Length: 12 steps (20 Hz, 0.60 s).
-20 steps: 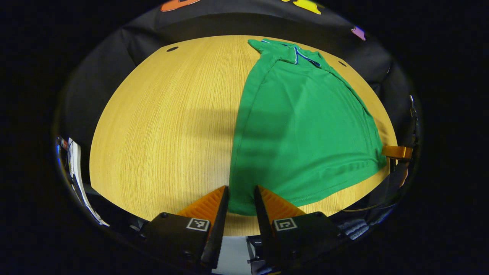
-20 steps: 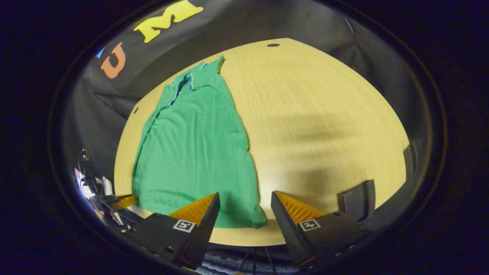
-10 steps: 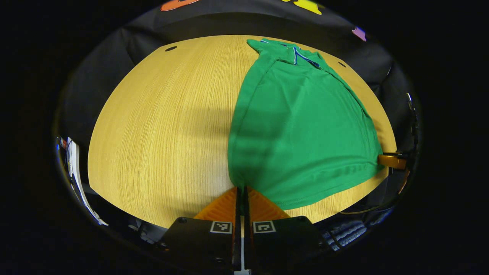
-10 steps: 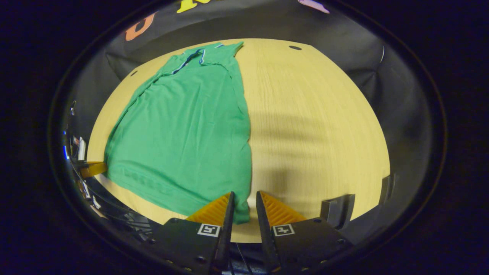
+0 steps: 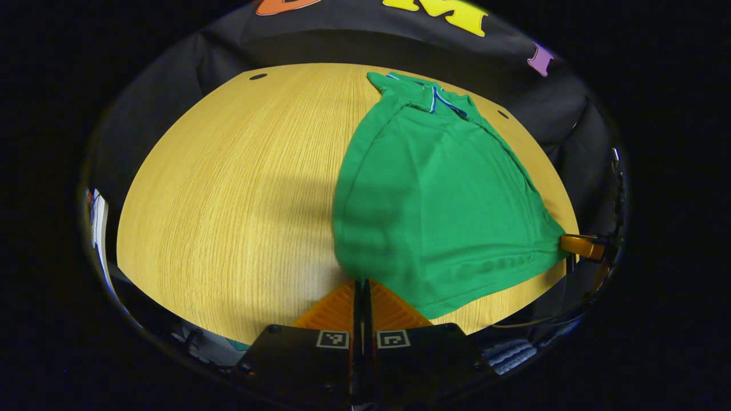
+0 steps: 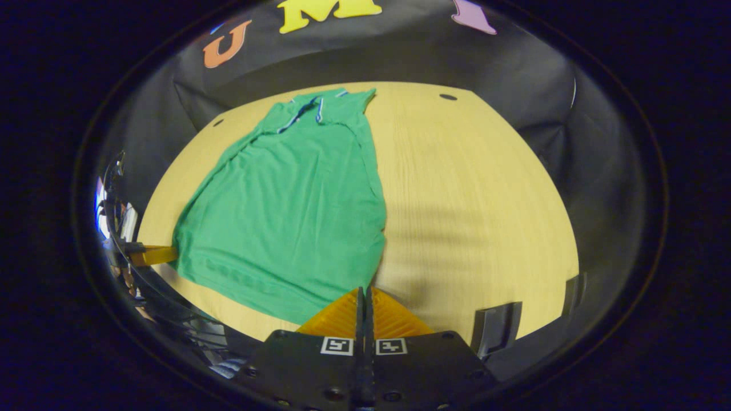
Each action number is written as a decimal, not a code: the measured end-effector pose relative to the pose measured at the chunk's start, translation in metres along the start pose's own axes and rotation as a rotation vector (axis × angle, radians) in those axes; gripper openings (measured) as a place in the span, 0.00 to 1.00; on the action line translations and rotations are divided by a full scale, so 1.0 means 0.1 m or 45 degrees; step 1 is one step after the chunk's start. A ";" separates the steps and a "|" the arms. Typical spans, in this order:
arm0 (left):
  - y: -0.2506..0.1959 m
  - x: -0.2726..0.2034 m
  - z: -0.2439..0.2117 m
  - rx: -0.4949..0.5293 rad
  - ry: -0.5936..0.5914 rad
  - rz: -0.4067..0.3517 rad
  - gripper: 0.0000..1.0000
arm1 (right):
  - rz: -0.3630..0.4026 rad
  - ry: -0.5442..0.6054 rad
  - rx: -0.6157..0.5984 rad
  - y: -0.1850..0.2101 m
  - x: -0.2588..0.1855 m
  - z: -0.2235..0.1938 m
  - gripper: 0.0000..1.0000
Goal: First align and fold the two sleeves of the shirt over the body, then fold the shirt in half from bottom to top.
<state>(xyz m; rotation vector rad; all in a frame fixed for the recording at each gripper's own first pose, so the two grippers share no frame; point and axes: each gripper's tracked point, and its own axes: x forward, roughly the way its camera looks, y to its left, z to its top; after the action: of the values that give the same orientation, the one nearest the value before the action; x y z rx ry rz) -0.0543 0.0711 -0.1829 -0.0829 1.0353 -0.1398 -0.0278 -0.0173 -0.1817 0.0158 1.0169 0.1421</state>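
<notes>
Claws clamped on the hem corners of the green shirt

Green polo shirt (image 5: 440, 194) lies flat on the wooden table (image 5: 228, 194), collar at the far end, hem at the near edge. Sleeves are folded in over the body; outline is a long narrow shape, wider at the hem. Collar shows a thin blue and white trim.

Left gripper view: left claw (image 5: 361, 285) has its fingers pressed together, no gap, with the near left hem corner pinched between them. Fabric just above the tips bunches slightly. At the shirt's other hem corner, far right, a finger of the right claw (image 5: 579, 245) meets the cloth.

Right gripper view: right claw (image 6: 364, 294) is likewise fully closed, tips at the near right hem corner (image 6: 365, 274) of the shirt (image 6: 297, 211), cloth caught between the fingers. Left claw's finger (image 6: 151, 255) touches the opposite hem corner at far left. Hem runs stretched between the two claws. A small dark bracket (image 6: 494, 328) stands at the table's near right edge.
</notes>
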 end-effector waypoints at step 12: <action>-0.34 -0.49 0.82 0.134 -0.503 -0.014 0.03 | 0.144 -0.206 0.073 0.21 -0.36 0.46 0.00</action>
<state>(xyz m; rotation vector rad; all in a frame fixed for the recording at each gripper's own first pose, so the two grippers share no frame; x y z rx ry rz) -0.0109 0.0451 -0.0949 -0.0193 0.6320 -0.1797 -0.0101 0.0010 -0.1251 0.1352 0.8586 0.2116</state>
